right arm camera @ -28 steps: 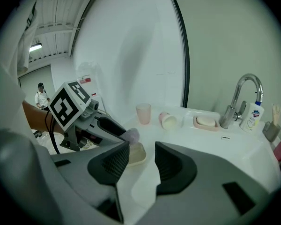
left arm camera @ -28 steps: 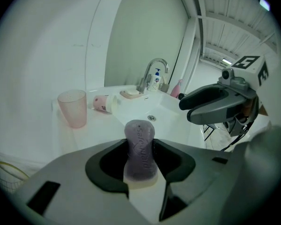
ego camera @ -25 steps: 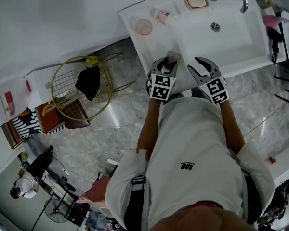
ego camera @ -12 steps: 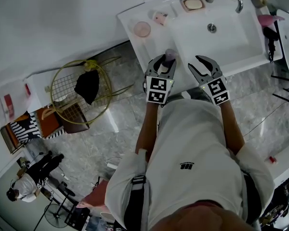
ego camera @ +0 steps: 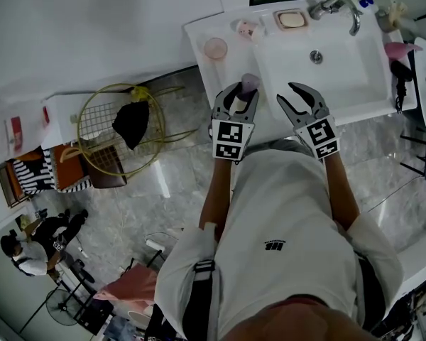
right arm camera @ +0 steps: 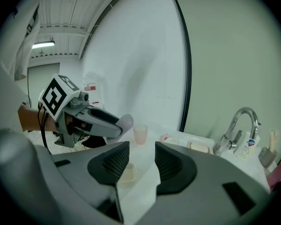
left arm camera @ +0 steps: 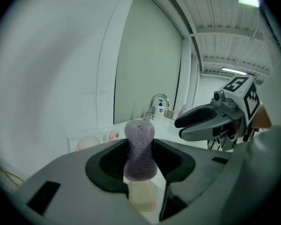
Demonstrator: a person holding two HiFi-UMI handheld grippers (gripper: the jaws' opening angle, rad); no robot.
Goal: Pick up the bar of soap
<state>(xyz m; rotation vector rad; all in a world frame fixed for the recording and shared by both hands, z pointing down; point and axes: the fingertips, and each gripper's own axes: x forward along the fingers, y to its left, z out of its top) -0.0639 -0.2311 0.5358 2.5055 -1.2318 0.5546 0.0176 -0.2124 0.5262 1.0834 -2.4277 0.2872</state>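
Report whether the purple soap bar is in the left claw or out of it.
In: the purple soap bar stands upright, clamped between the two jaws of the left claw.

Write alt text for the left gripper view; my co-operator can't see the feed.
The left gripper has its dark jaws shut on an upright purple bar of soap, with a pale object just below it in view. The right gripper hangs at right, jaws apart, with a chrome faucet in the background.

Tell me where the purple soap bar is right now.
The purple soap bar stands upright, clamped in the left gripper, held over the counter front edge just left of the sink basin.
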